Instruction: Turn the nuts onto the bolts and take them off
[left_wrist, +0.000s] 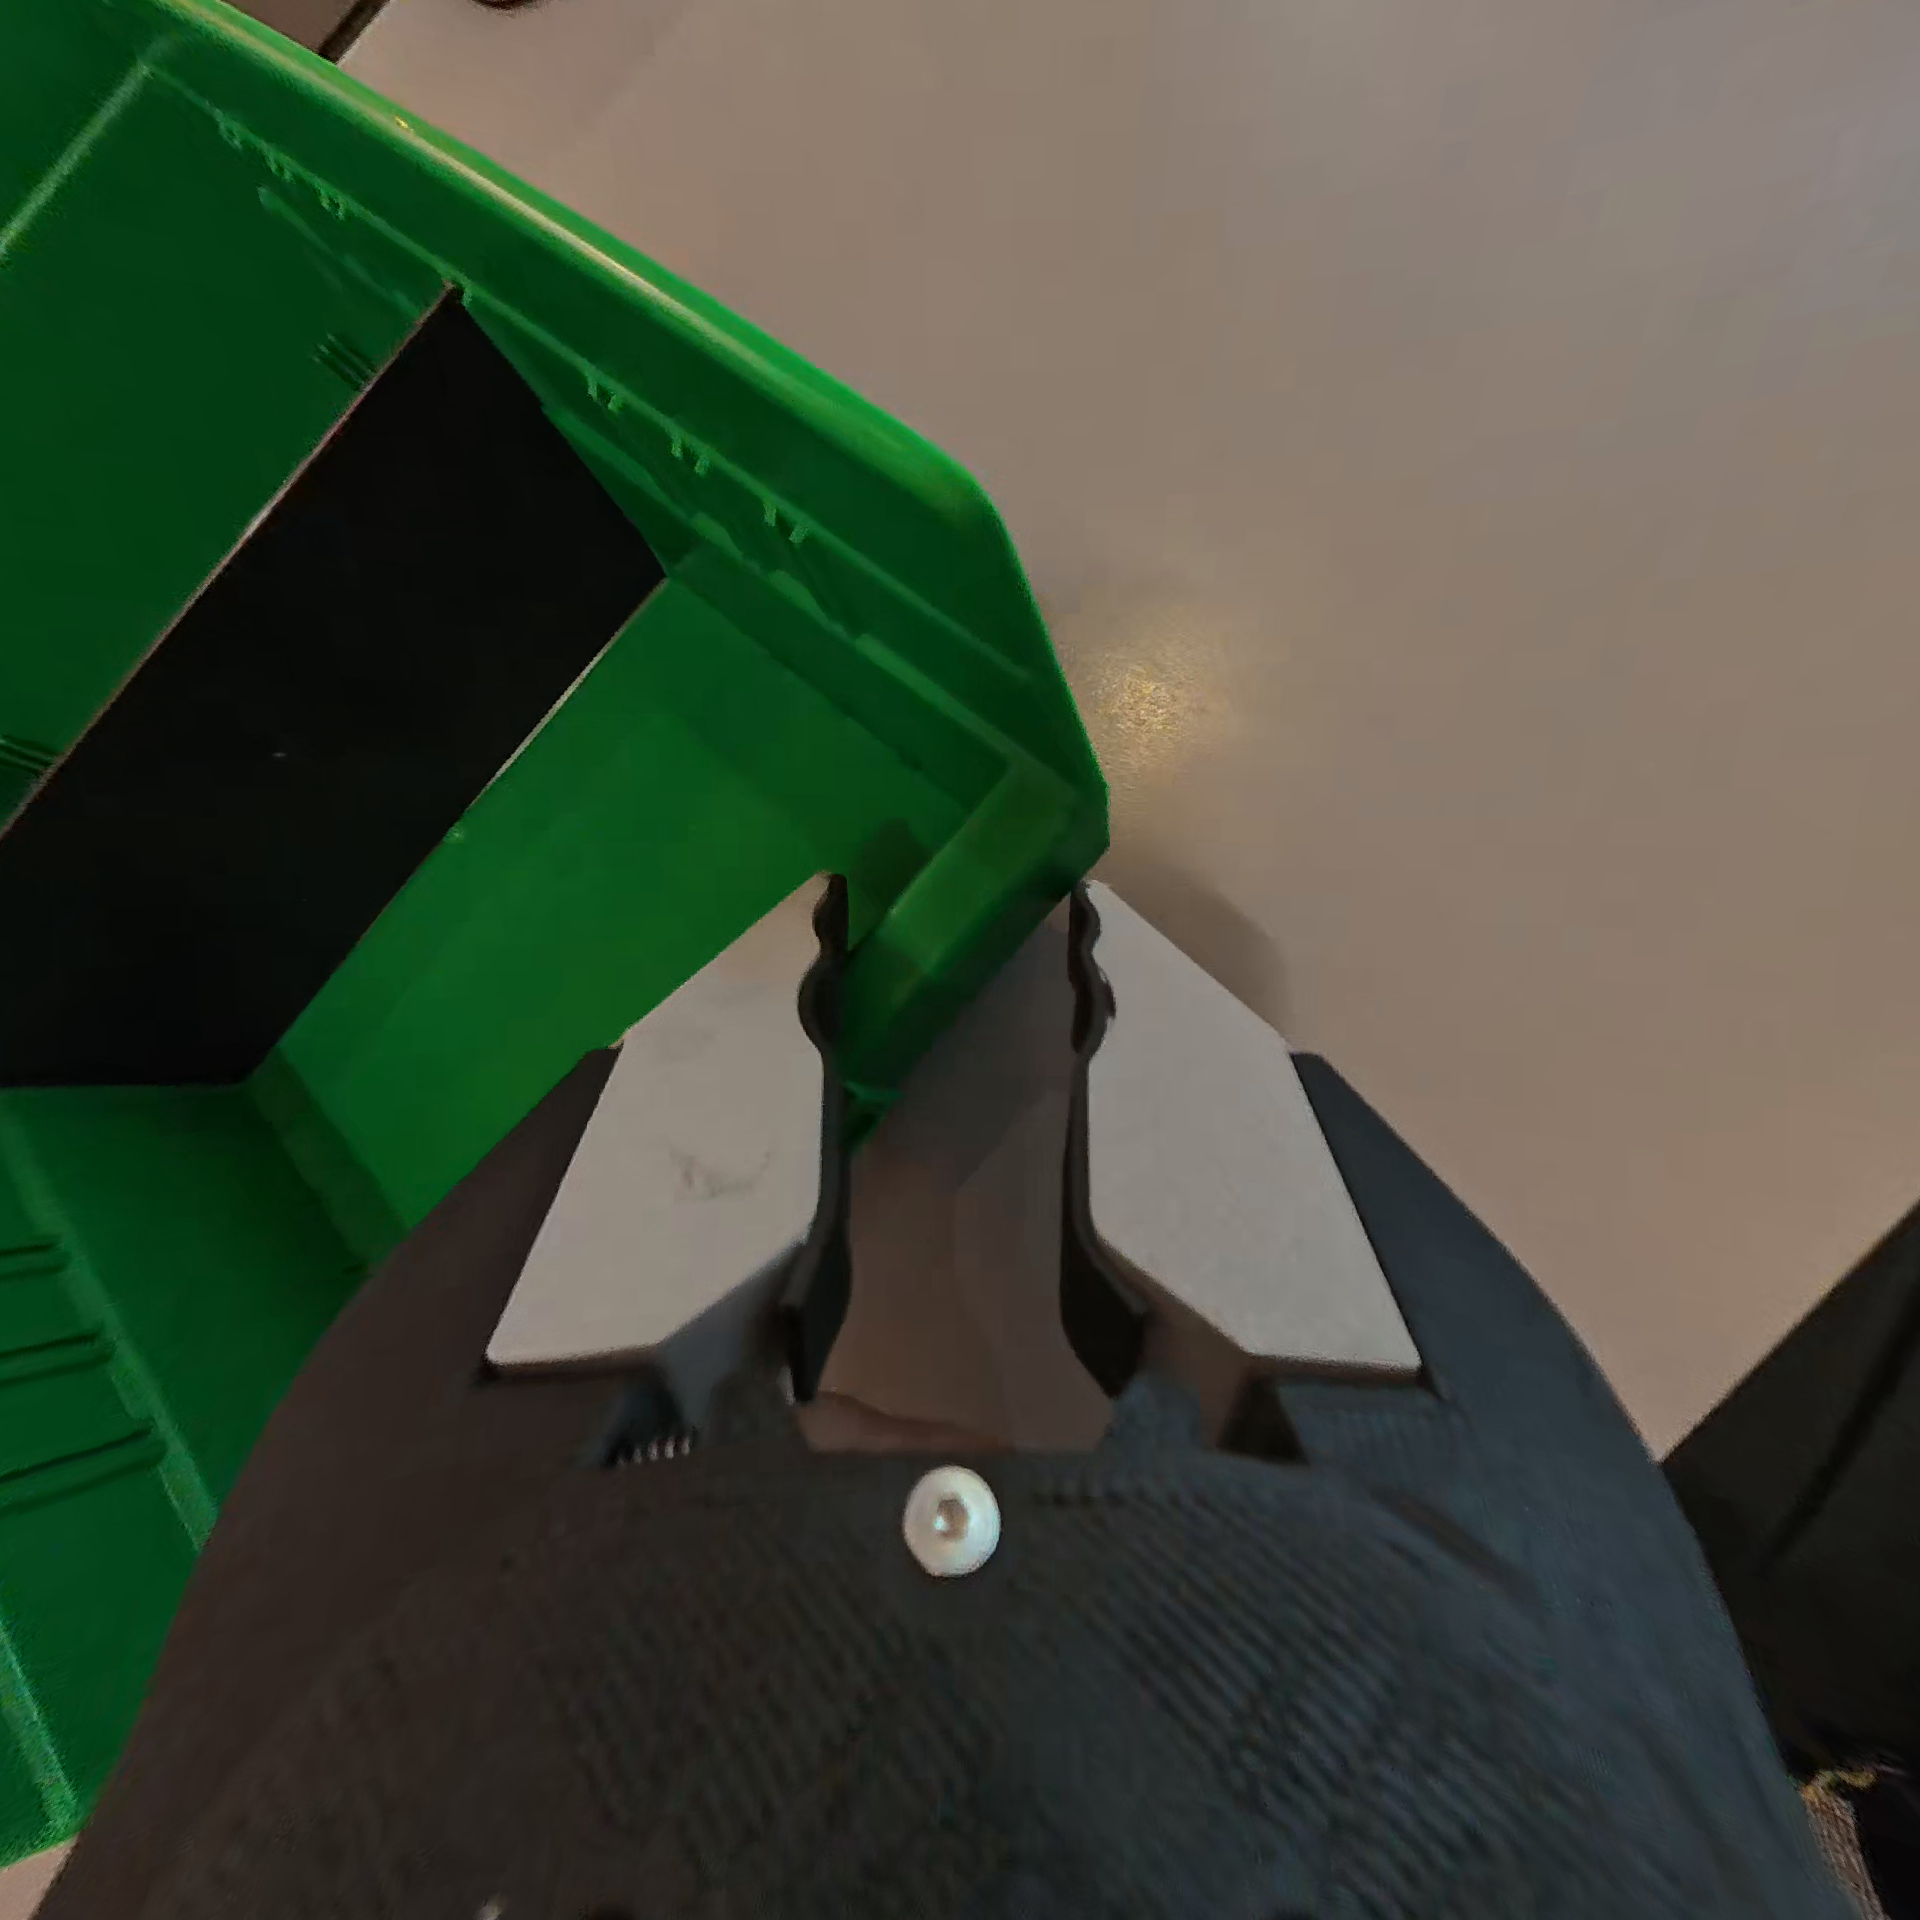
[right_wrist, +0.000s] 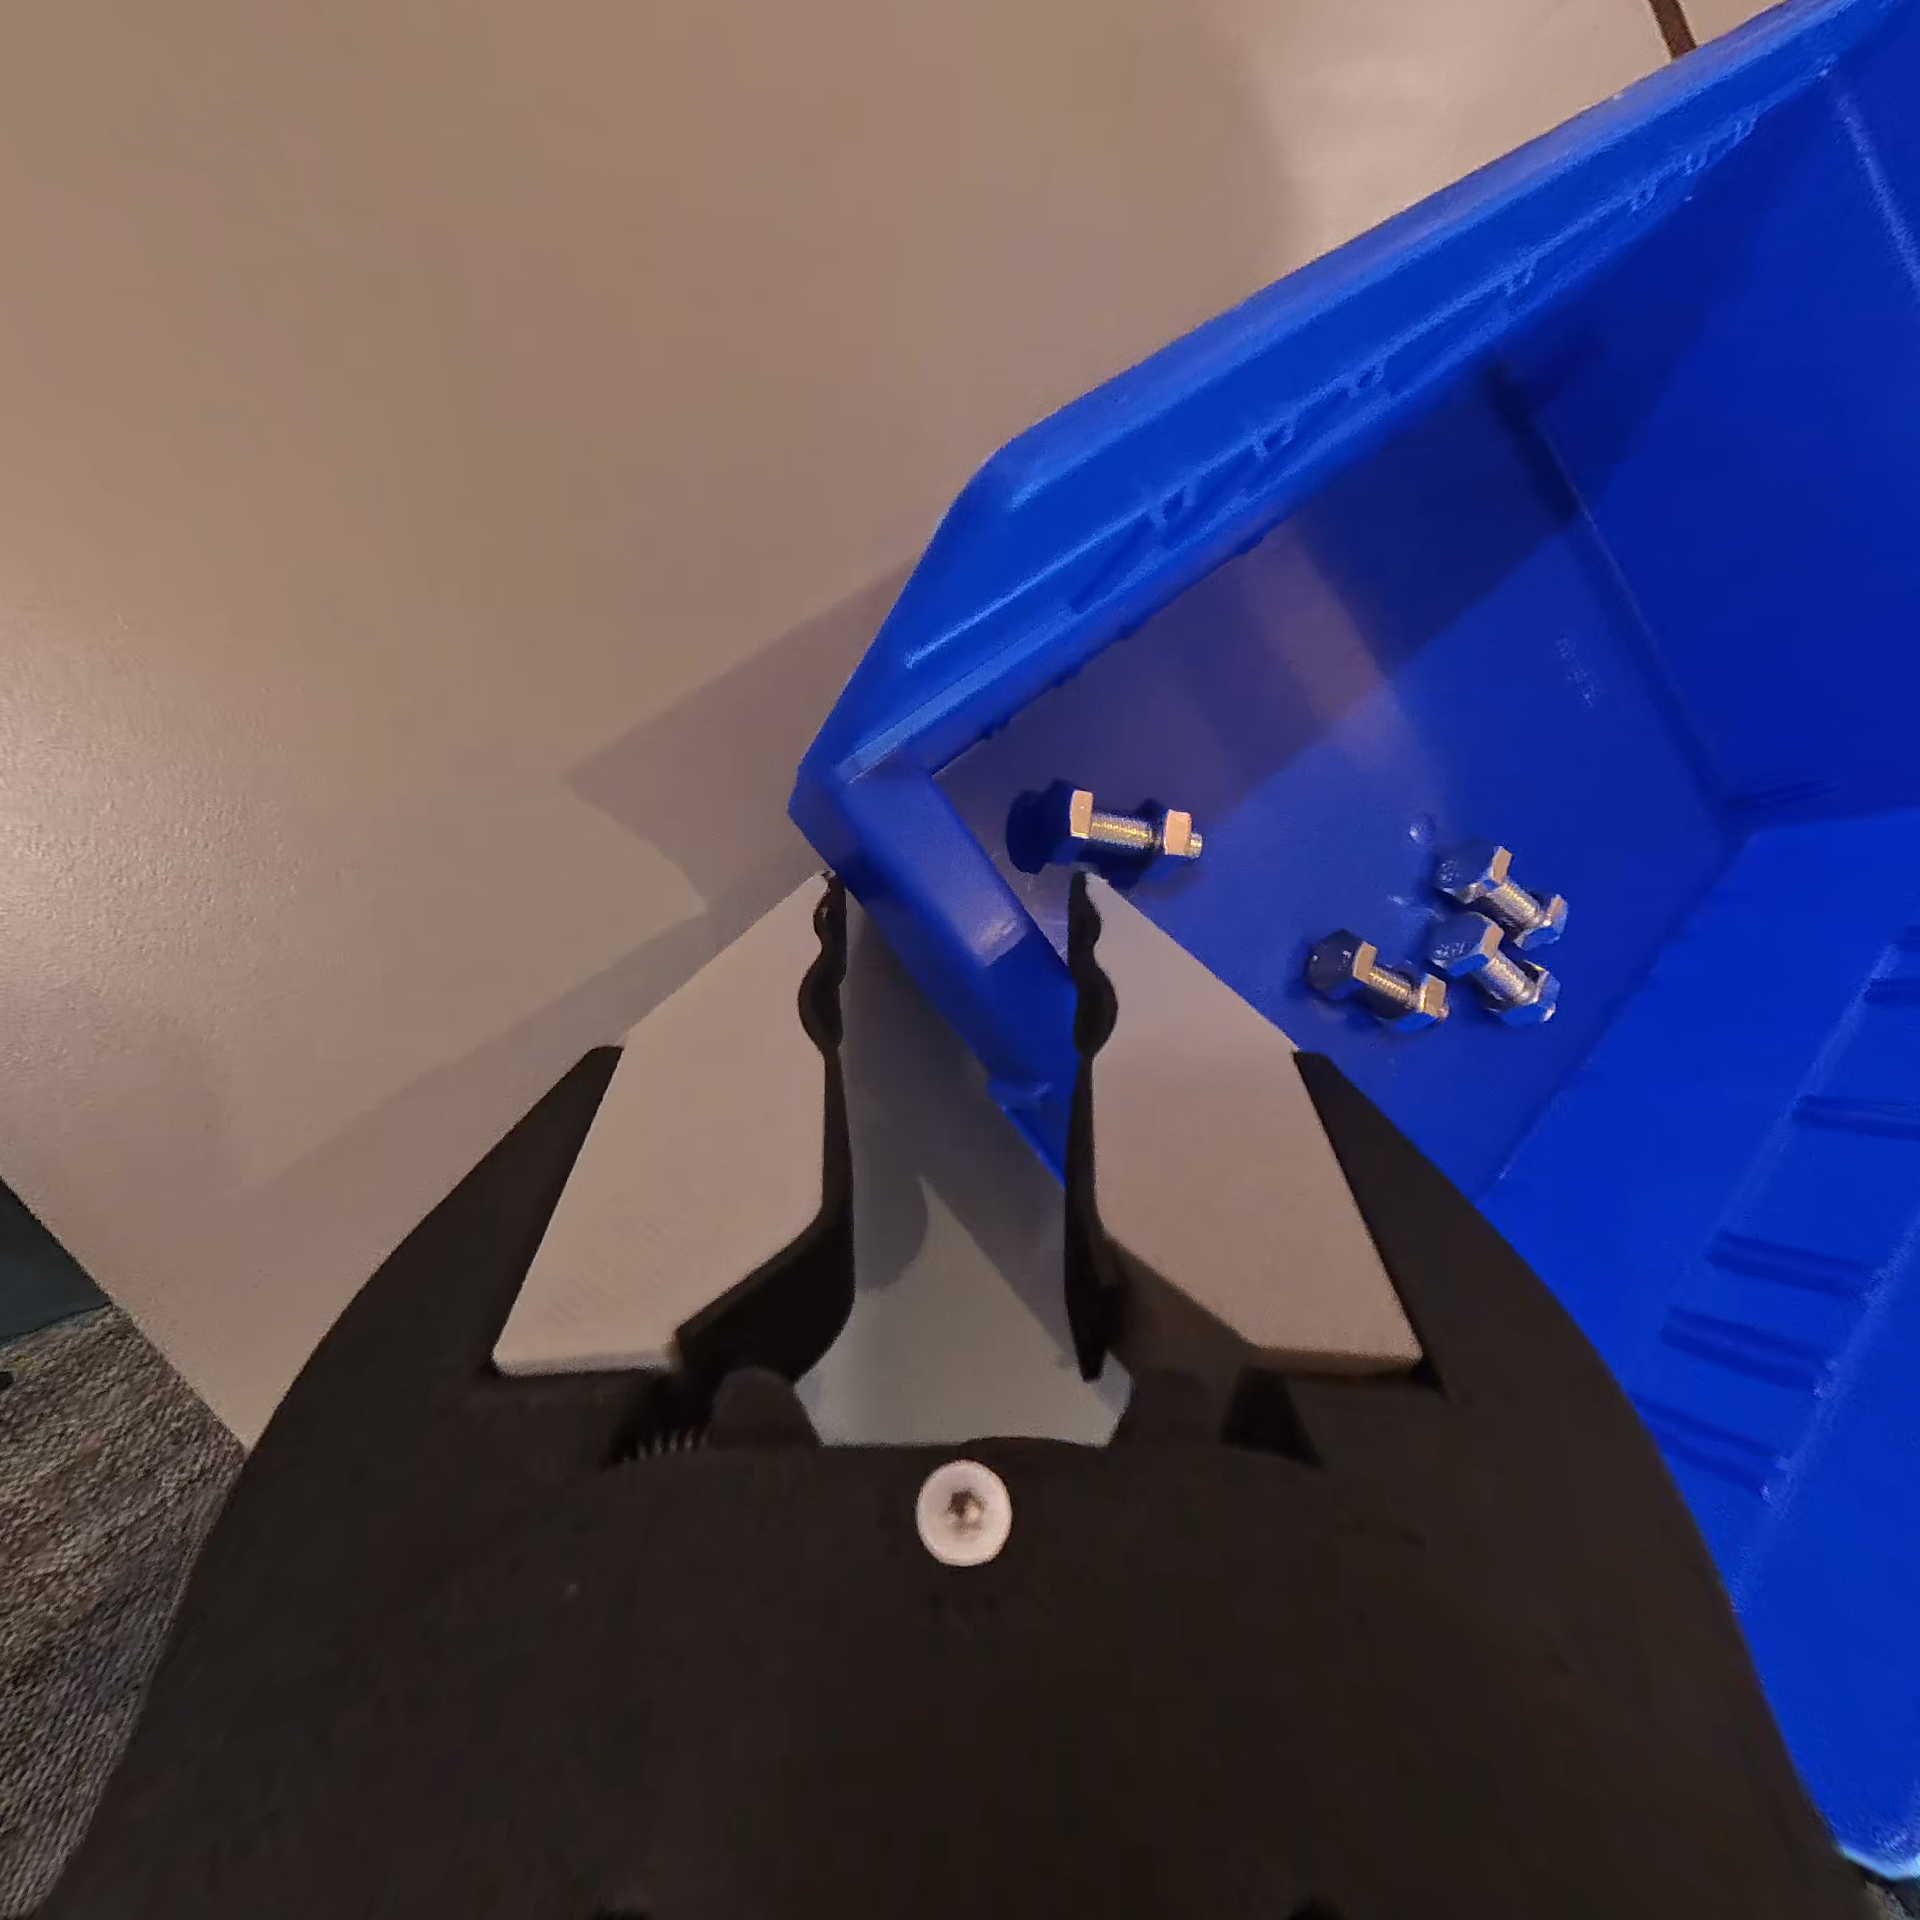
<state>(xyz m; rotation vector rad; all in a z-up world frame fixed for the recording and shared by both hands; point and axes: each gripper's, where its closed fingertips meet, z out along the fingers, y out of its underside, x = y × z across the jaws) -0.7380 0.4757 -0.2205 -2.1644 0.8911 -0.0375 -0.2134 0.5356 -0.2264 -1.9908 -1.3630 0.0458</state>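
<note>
The left gripper (left_wrist: 956, 894) straddles the corner wall of the green bin (left_wrist: 727, 499), fingers apart. The right gripper (right_wrist: 956, 894) straddles the blue bin (right_wrist: 1351, 416) corner likewise. Inside the blue bin near that corner lie four bolts (right_wrist: 1112, 828) with nuts (right_wrist: 1179, 831) on, on its floor.

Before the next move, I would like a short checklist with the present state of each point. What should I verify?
1. Left gripper open: ok, the jaws stand apart astride the corner wall of the green bin.
2. Right gripper open: ok, the jaws stand apart astride the corner wall of the blue bin.
3. Bolts available: ok, four bolts with nuts on them lie in the blue bin.
4. Something held: not ok, neither gripper holds a bolt or nut.
5. Green bin contents: cannot tell, only a black divider shows.
6. Table around the bins: ok.
</note>
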